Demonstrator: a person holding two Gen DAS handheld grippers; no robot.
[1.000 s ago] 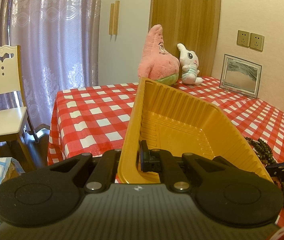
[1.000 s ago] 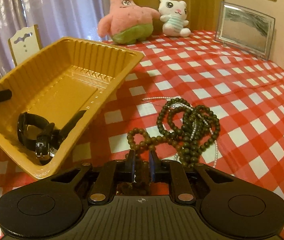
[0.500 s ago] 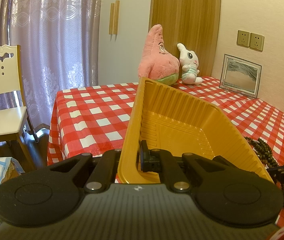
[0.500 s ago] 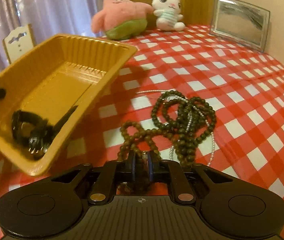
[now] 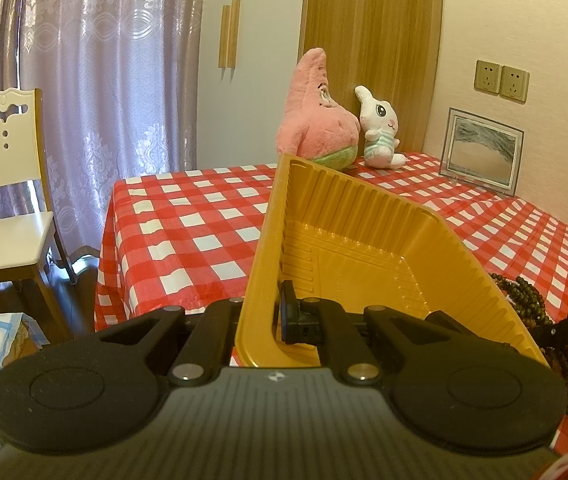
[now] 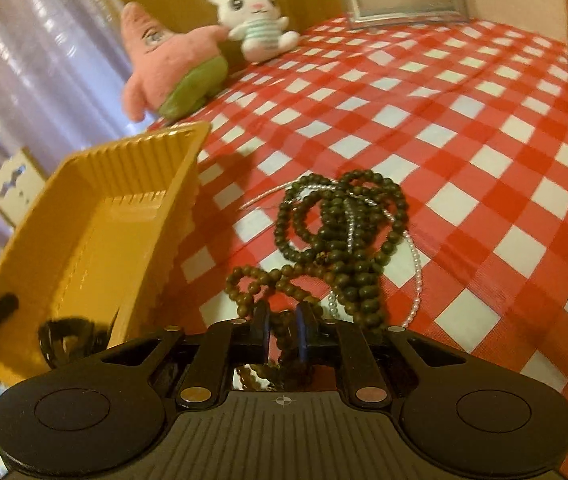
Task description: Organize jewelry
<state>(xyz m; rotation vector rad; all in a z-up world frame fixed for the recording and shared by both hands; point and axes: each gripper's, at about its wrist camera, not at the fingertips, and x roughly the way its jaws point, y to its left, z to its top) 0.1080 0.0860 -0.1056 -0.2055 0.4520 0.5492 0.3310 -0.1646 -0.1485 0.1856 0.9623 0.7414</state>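
My right gripper (image 6: 282,334), pinching the brown bead string (image 6: 271,286), has the left-held yellow tray (image 6: 95,236) lying directly to its left

The tray (image 5: 364,248) is thin yellow plastic, ribbed along its walls and slightly glossy. A red-and-white checked cloth (image 6: 464,120) covers the tabletop, smooth with a faint plastic sheen and a few creases. The dark beads (image 6: 340,236) look like polished wood, round and dully shining; the thin strand (image 6: 414,264) among them is of small pearly white beads. Both grippers have matt black plastic bodies with fine ridges and small metal pins. The pink star toy (image 5: 316,120) and the white rabbit (image 5: 380,132) are soft plush. The curtain (image 5: 83,80) is sheer patterned fabric. The chair (image 5: 7,184) is smooth painted wood, and the panel (image 5: 372,40) behind the toys is wood-grained.
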